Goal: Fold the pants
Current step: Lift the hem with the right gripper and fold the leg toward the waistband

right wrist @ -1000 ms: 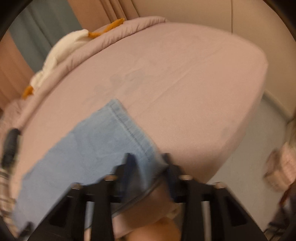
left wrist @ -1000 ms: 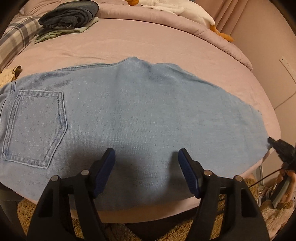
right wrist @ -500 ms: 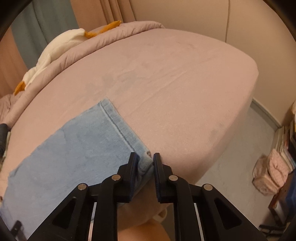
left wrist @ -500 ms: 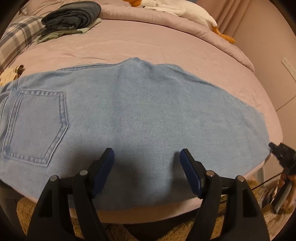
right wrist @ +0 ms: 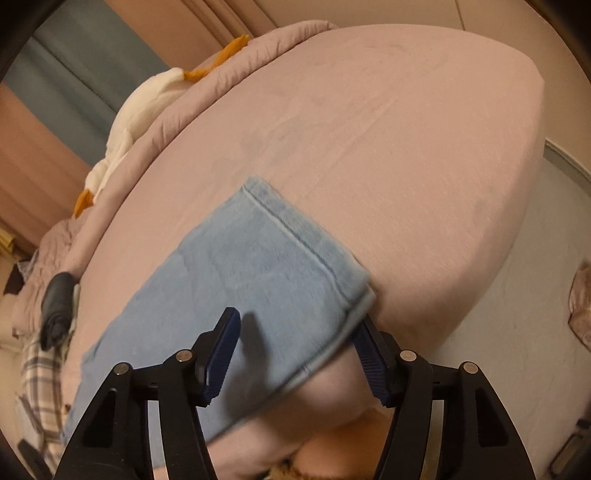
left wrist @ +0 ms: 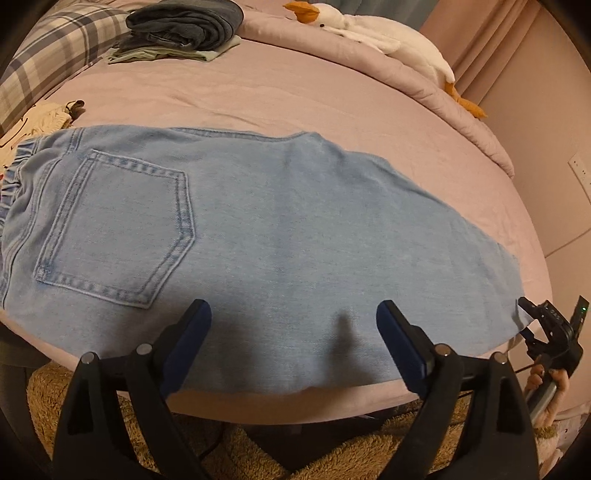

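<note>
Left wrist view shows your light-blue jeans flat along the near edge of the pink bed, your left gripper opening over the thigh, your right gripper opening, released, at the hem corner.

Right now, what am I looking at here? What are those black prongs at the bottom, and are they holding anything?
No robot: a person carries a hand-held two-finger gripper in each hand, each with a camera looking along its fingers. The left gripper hovers over light blue jeans spread flat on a pink bed. The right gripper is at the hem of the leg. Both sets of jaws are opening and grip nothing. Folded dark clothes and a plush goose lie further back.
</note>
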Demonstrator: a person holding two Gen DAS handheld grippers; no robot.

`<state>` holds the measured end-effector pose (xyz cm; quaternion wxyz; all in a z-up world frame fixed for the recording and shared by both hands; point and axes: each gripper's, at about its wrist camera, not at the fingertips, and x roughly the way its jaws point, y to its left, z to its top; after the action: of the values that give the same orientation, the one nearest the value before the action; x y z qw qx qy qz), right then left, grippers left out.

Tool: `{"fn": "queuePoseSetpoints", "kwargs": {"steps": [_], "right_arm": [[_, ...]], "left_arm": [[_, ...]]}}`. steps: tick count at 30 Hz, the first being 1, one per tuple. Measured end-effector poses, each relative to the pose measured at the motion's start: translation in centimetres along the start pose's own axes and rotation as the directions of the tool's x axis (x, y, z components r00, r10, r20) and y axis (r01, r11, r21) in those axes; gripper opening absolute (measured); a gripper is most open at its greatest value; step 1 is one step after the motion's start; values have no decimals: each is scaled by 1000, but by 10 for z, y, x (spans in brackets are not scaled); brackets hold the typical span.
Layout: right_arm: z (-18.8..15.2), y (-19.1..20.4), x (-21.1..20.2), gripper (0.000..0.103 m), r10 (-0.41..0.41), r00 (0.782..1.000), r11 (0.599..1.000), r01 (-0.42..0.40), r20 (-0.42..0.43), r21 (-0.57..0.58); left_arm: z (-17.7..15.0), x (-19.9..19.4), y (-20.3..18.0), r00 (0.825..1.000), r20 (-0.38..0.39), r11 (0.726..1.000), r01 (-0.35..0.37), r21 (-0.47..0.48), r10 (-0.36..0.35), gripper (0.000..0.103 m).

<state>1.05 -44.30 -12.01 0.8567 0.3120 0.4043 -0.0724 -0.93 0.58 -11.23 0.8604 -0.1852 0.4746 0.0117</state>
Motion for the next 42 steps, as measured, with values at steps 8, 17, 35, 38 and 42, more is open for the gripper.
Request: {"fn": "queuePoseSetpoints", "kwargs": {"steps": [8,17,35,38,42], "right_arm": [[13,17,-8,15,-2,999,1000,3,38,-11],[-34,192,-76,14,268,962,852,-210,55,-479],[-149,258,-8,69,238,907,669,-412,-347,-618],[-131,225,-6,69,148,956,758,-275,-254,-591],[-119,190,16,69,42,969,848,-164,-244,-504]], "left_arm": [[1,-15,11,999,34,1000,17,-21,-16,92],[0,-34,35,996,85,997,13,-81,-6,92],[4,-31,30,974,42,971,226,-78,-223,91],[4,-16,10,957,-10,956,291,-37,-291,90],[0,18,-9,931,-129,939,341,-37,-343,70]]}}
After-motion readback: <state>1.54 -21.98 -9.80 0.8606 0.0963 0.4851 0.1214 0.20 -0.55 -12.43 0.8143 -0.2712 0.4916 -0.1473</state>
